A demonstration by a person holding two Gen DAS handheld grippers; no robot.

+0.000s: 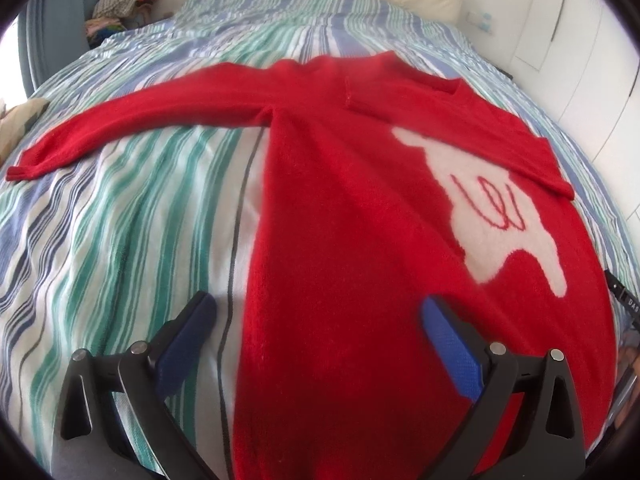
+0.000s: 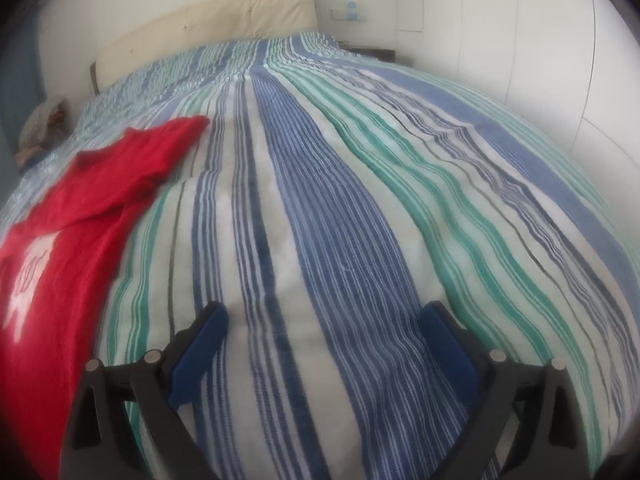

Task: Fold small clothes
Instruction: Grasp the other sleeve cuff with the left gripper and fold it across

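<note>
Your bed (image 2: 360,200) with its striped cover carries the red sweater (image 1: 340,220), which lies flat with its long axis running from the hem near you up to the collar at the far end, one sleeve (image 1: 120,124) stretched out to the left and the other already folded across the chest. Your left hand-held gripper (image 1: 320,324) hangs spread right over the sweater's left side edge near the hem, pinching nothing, so it's the nearer one. Your right hand-held gripper (image 2: 324,328) is spread too, empty over bare cover, with the sweater off to its left.
</note>
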